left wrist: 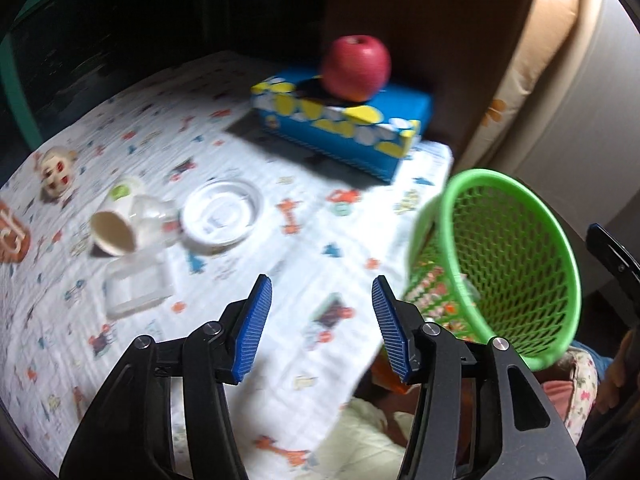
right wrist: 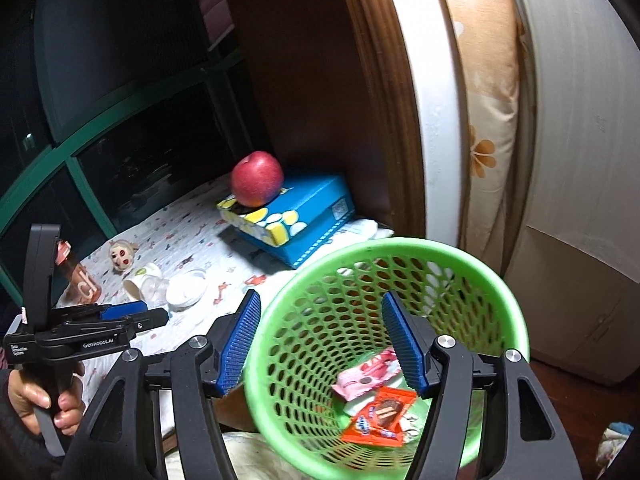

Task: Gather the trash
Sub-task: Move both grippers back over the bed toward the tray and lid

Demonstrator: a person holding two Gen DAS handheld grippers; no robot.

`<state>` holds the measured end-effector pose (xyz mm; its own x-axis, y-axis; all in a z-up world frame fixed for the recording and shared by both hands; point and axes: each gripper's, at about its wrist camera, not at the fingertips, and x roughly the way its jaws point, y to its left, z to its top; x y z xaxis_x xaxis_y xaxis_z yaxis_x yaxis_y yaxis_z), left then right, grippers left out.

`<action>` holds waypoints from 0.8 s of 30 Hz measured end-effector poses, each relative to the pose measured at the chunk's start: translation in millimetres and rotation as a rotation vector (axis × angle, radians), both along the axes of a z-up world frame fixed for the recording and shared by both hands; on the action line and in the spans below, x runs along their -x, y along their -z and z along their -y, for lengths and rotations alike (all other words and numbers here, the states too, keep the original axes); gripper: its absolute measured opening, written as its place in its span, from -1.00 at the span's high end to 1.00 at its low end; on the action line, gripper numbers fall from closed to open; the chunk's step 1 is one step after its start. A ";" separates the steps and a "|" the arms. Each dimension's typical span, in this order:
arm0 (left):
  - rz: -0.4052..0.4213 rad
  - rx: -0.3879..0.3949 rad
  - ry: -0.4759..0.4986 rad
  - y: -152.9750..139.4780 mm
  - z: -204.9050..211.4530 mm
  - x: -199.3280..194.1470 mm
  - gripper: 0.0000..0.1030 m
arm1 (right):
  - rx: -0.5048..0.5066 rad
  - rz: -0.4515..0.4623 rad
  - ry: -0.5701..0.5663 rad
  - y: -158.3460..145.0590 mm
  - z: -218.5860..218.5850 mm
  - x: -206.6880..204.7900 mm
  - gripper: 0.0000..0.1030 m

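A green mesh basket (right wrist: 400, 264) is tilted beside the table edge, with a pink wrapper (right wrist: 368, 376) and an orange wrapper (right wrist: 380, 416) in its bottom. My right gripper (right wrist: 321, 295) is open and straddles the basket's near wall, with one pad outside the rim and the other inside. My left gripper (left wrist: 320, 280) is open and empty above the patterned cloth (left wrist: 304, 248). To its left lie a tipped paper cup (left wrist: 114, 232), a clear plastic tray (left wrist: 136, 286) and a white round lid (left wrist: 222, 214). The basket (left wrist: 504, 264) is at the right in the left wrist view.
A red apple (left wrist: 356, 66) rests on a blue tissue box (left wrist: 344, 124) at the back of the table. A doll head (left wrist: 56, 174) and an orange bottle (right wrist: 80, 280) are at the far left. A dark window stands behind, and wooden furniture and a pillow stand to the right.
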<state>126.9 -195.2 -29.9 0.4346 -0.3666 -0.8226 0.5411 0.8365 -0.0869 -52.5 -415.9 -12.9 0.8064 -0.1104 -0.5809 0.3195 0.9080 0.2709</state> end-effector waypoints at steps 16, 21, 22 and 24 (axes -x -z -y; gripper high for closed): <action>0.055 -0.164 0.184 30.6 -103.3 -72.3 -0.54 | 0.017 -0.063 -0.154 4.1 -71.1 -69.6 -0.30; 0.042 -0.181 0.280 39.7 -110.9 -93.3 -0.68 | 0.022 -0.090 -0.183 6.8 -89.1 -92.4 -0.35; 0.025 -0.174 0.296 42.2 -112.6 -97.8 -0.68 | 0.024 -0.097 -0.189 7.8 -93.0 -97.9 -0.37; 0.016 -0.180 0.312 47.0 -115.2 -105.1 -0.68 | 0.024 -0.106 -0.197 9.5 -95.6 -104.6 -0.37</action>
<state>232.0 -80.0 -76.9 0.3380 -0.3339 -0.8799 0.7730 0.6318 0.0572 52.1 -320.4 -22.4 0.7481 0.0283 -0.6629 0.1606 0.9616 0.2224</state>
